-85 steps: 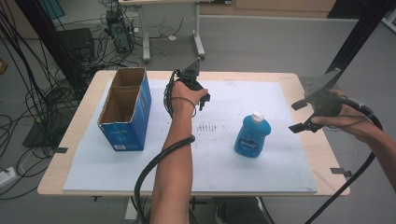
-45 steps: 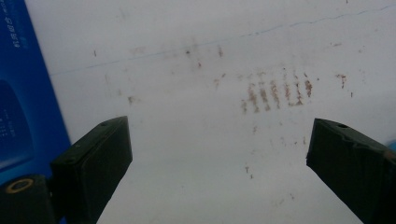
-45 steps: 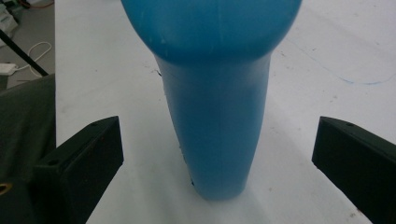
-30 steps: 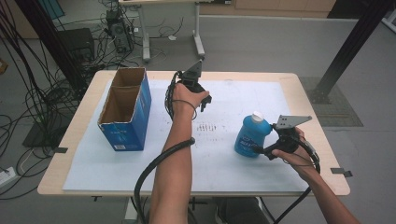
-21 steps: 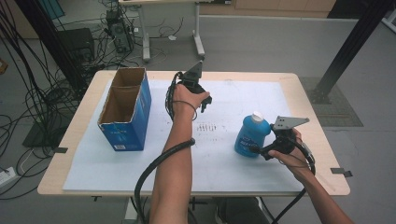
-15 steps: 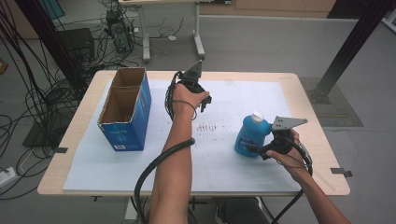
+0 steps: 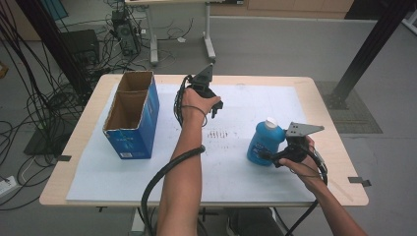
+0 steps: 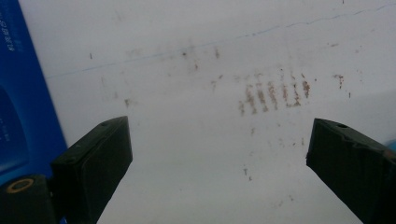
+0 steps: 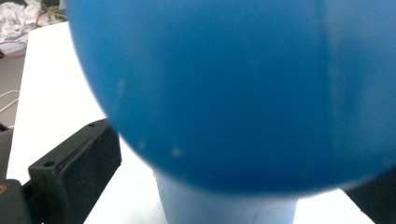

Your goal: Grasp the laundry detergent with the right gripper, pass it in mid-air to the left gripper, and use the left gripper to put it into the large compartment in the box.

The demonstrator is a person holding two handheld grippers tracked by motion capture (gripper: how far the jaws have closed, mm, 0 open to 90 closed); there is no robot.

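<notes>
A blue bottle (image 7: 263, 140) with a white cap stands upright on the right part of the white table cover (image 7: 231, 172). My right gripper (image 7: 269, 156) is low at the bottle's right side, open, with one jaw on each side of it. In the right gripper view the bottle (image 9: 233, 84) looms very close between the black jaws of that gripper (image 9: 233, 154). My left gripper (image 7: 215, 108) hangs over the back middle of the table, to the right of the box. Its jaws stand wide apart, and in the left gripper view that gripper (image 8: 219, 135) holds nothing.
An open blue cardboard box (image 7: 129, 140) stands at the table's left; its blue wall (image 8: 18, 93) is just left of my left gripper. Brown smudges (image 8: 273, 93) mark the cover at the middle. Cables and desk legs lie on the floor beyond the table.
My right gripper came down from the raised far right, then slid left until its jaws reached around the bottle. The left gripper and the box stayed put.
</notes>
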